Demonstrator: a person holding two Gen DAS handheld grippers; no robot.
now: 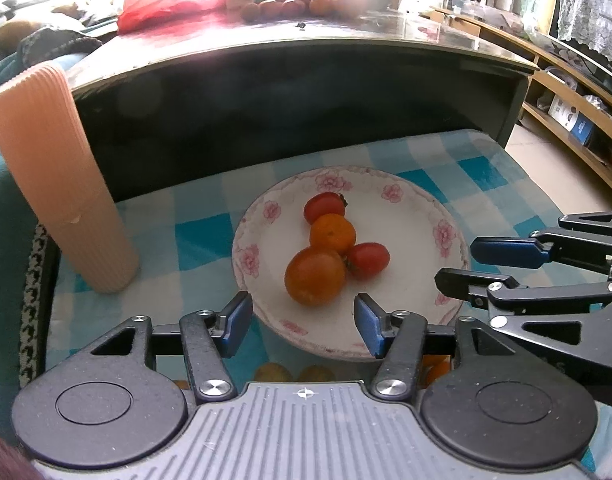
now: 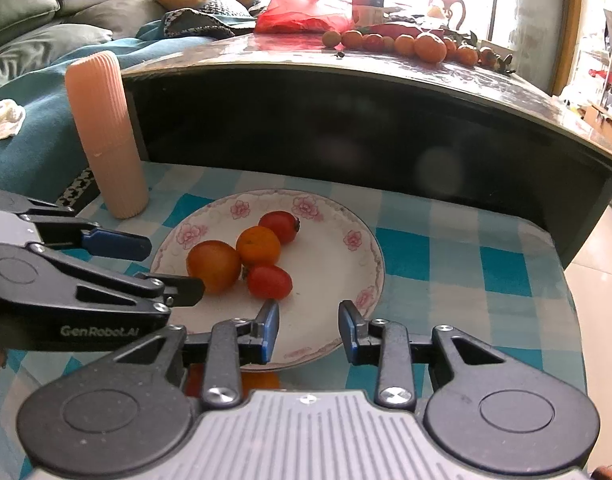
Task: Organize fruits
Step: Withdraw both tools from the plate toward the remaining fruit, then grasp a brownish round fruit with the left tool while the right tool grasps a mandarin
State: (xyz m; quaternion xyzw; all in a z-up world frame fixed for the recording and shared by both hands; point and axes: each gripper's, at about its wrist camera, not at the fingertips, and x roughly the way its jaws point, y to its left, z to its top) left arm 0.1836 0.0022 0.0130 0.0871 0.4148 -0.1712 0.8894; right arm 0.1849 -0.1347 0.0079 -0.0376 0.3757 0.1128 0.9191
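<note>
A white plate with pink flowers (image 1: pixel 422 216) (image 2: pixel 346 216) sits on a blue checked cloth (image 1: pixel 486 172). On it lie a big orange fruit (image 1: pixel 314 276) (image 2: pixel 213 266), a small orange (image 1: pixel 332 234) (image 2: pixel 258 245) and two red tomatoes (image 1: pixel 368 260) (image 2: pixel 269 281), all touching. My left gripper (image 1: pixel 303 326) (image 2: pixel 173 267) hovers open over the plate's near rim, just short of the big orange fruit, with nothing between its pads. My right gripper (image 2: pixel 308 332) (image 1: pixel 456 262) stands open over the rim beside it, its narrower gap bare.
A tall ribbed peach cylinder (image 1: pixel 61 176) (image 2: pixel 105 132) stands left of the plate. Behind rises a dark low table (image 1: pixel 306 92) bearing a row of oranges (image 2: pixel 406 44) and a red plastic bag (image 2: pixel 301 4). A sofa with a teal blanket (image 2: pixel 33 140) lies to the left.
</note>
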